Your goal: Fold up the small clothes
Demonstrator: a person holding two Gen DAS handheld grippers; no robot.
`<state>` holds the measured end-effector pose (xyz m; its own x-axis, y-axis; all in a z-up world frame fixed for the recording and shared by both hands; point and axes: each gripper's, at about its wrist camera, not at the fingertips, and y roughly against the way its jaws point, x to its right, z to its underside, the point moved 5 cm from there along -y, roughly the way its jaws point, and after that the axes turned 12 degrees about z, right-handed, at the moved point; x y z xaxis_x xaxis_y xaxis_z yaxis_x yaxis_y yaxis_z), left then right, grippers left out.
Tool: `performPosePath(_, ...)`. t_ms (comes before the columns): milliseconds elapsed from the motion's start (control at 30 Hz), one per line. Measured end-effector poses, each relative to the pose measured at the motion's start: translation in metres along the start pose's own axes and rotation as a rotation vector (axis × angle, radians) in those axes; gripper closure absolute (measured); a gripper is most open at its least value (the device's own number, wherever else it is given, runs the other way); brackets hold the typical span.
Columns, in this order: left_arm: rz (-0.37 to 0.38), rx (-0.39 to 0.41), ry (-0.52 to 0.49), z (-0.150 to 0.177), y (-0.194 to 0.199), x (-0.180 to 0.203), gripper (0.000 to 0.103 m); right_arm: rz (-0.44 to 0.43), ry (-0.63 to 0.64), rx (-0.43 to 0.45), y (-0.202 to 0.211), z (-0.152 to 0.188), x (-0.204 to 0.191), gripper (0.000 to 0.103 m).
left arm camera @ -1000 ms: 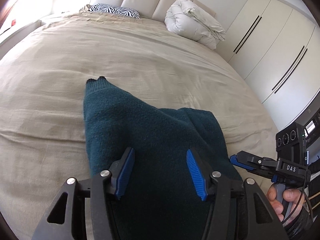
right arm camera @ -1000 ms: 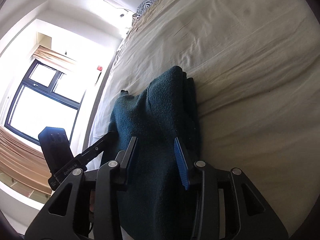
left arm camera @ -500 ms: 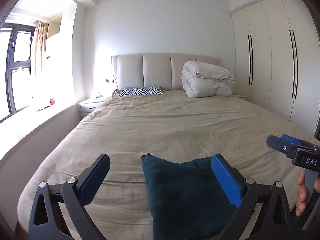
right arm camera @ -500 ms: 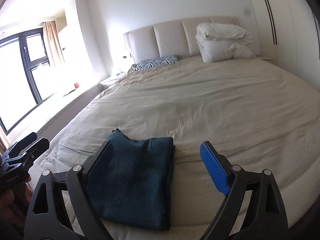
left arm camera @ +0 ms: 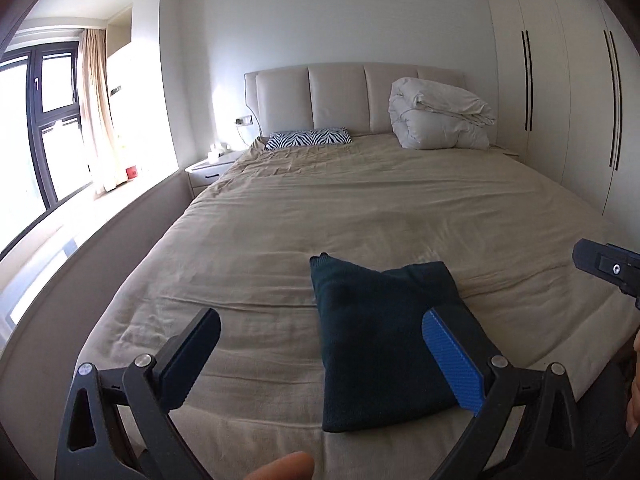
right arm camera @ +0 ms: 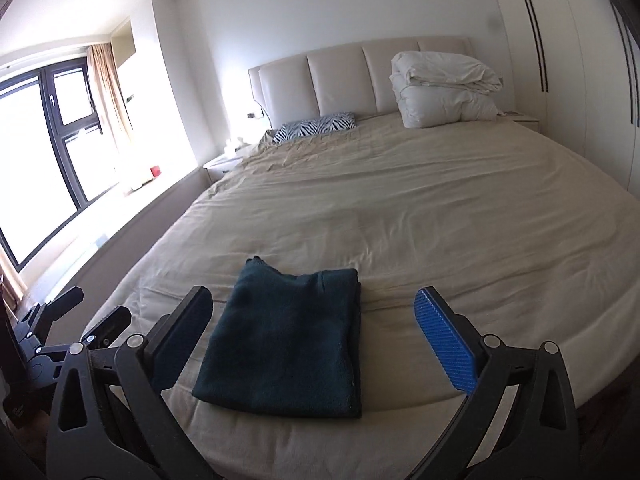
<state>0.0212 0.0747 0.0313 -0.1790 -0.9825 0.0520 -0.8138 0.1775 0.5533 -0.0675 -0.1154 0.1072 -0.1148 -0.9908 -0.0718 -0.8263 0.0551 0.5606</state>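
A bright bedroom holds a wide bed covered in a wrinkled beige sheet (right arm camera: pixel 420 208), with a padded cream headboard (right arm camera: pixel 360 76) at twelve o'clock, a zebra-striped pillow (right arm camera: pixel 316 125) just under it at eleven, and a rolled white duvet (right arm camera: pixel 444 88) at one. The dark teal fleece garment (right arm camera: pixel 284 340), folded into a thick rectangle, lies flat at six o'clock near the foot edge of the sheet. The left gripper (left arm camera: pixel 320 364) hangs above the bed with its jaws spread wide and nothing between them; the right gripper (right arm camera: pixel 312 340) is likewise splayed and empty, clear of the cloth. The fold looks finished and let go, so I judge the next move calls for a final tidy or fetching another piece. No brand or writing is legible in either view.
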Motion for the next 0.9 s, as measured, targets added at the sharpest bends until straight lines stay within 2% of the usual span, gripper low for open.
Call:
performPosePath(133,0.026,-0.135,0.090,0.025,-0.026,-0.010,0.000,0.037,0.009,-0.148,-0.022,0.033,-0.002,0.000)
performPosePath(233,0.012,-0.187,0.108,0.037,-0.035,-0.014,0.000,0.059,-0.021,-0.199,-0.035,0.054,0.004,0.000)
performPosePath(400,0.020,-0.210,0.127,0.046,-0.038,-0.014,0.000,0.101,0.000,-0.225,-0.047,0.069,0.006,0.000)
performPosePath(633,0.026,-0.226,0.124,0.050,-0.043,-0.012,0.000,0.116,0.060,-0.222,-0.051,0.071,-0.002,0.000)
performPosePath(900,0.026,-0.243,0.129,0.054,-0.049,-0.014,0.000,0.111,0.056,-0.254,-0.056,0.075,-0.002,0.000)
